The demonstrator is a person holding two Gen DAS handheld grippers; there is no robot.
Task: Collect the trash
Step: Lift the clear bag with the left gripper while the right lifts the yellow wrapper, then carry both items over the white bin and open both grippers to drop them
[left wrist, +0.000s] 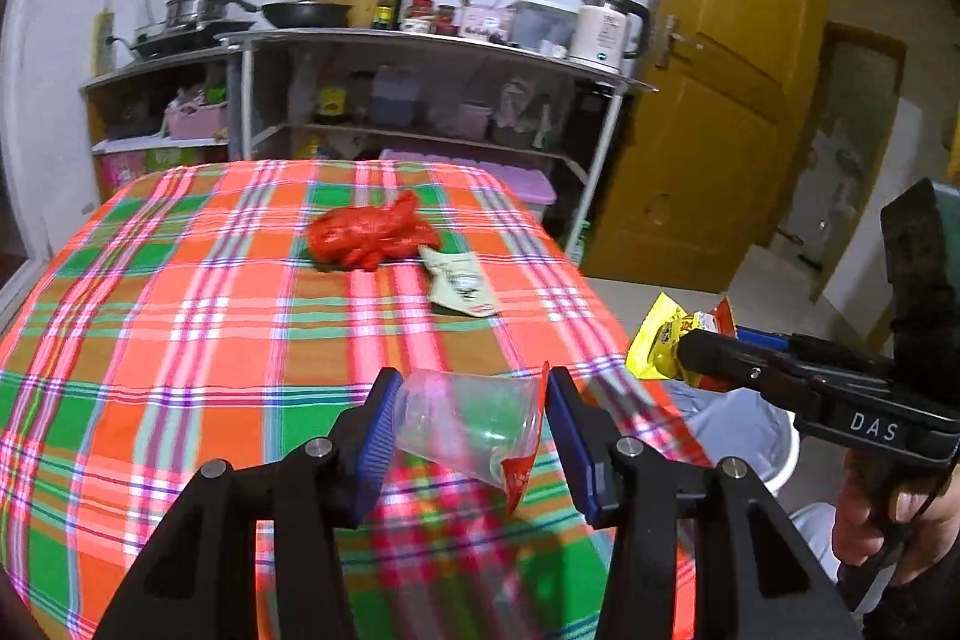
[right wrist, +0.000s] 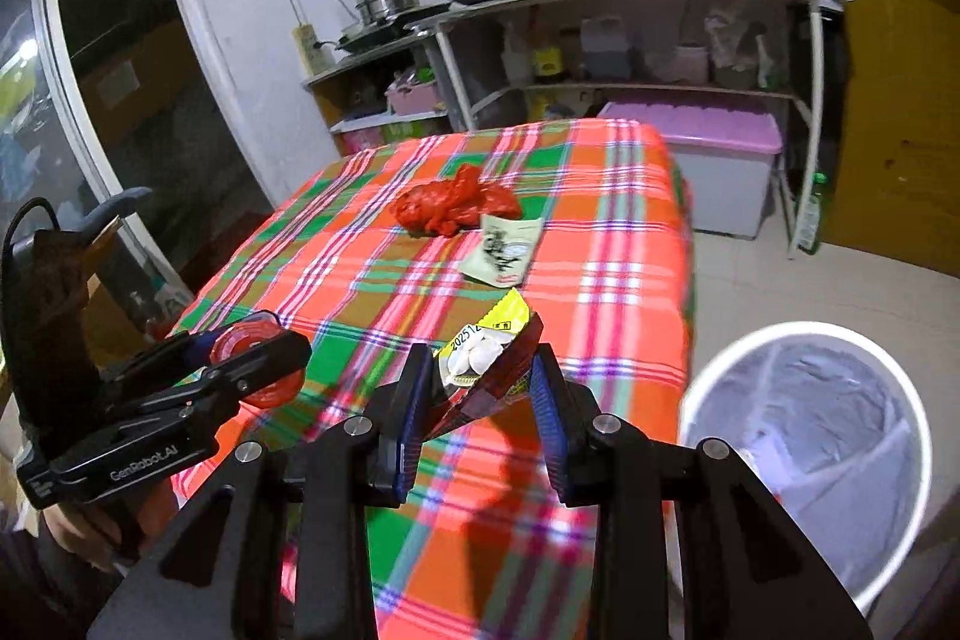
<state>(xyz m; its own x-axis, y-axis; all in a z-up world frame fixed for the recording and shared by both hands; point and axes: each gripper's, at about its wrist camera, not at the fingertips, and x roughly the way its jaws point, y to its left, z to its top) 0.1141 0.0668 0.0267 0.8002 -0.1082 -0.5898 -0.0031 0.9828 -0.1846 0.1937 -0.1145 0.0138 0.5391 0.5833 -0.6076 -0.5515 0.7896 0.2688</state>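
Observation:
My left gripper (left wrist: 471,382) is shut on a clear plastic bag (left wrist: 468,424) with a red strip, held above the near part of the plaid-covered table (left wrist: 180,310). My right gripper (right wrist: 481,355) is shut on a yellow and red snack wrapper (right wrist: 480,340); it also shows at the right of the left wrist view (left wrist: 684,358), past the table's right edge. A crumpled red plastic bag (left wrist: 369,232) (right wrist: 450,208) and a pale printed packet (left wrist: 462,283) (right wrist: 504,250) lie mid-table. A white bin (right wrist: 708,370) with a pale liner stands on the floor right of the table.
Behind the table stands a metal shelf (left wrist: 420,37) with pots, a pan, bottles and a kettle (left wrist: 606,28). A purple-lidded storage box (right wrist: 720,160) sits on the floor under it. A wooden door (left wrist: 720,100) is at the right. A hand (left wrist: 888,526) holds the right gripper's handle.

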